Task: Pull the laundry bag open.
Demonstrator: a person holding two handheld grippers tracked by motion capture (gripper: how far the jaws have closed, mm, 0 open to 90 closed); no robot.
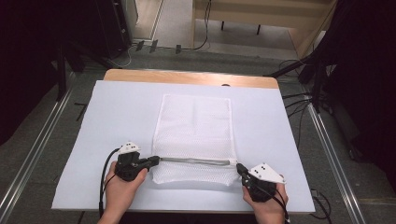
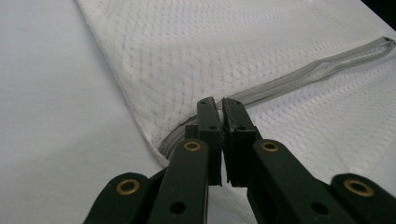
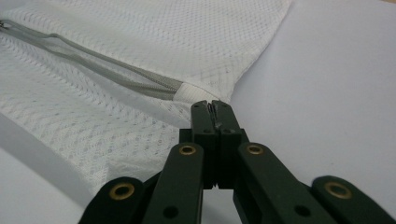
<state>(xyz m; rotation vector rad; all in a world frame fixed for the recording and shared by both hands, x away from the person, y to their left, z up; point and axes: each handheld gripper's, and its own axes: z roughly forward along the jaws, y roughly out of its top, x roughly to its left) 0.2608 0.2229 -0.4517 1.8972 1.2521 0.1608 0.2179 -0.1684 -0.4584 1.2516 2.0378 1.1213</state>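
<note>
At mesh bag (image 1: pixel 194 135) zipper (image 1: pixel 196 161) ends: both tools pinched shut (left (image 1: pixel 156 160), right (image 1: pixel 240 168)).

lab: floor rails (image 1: pixel 28 154), cables (image 1: pixel 299 100).

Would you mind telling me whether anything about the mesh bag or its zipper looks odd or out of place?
Nothing looks damaged or spilled. The white mesh bag lies flat and square on the table. Its grey zipper gapes slightly along the middle, so it looks partly open, with the left gripper and right gripper at its two ends.
</note>
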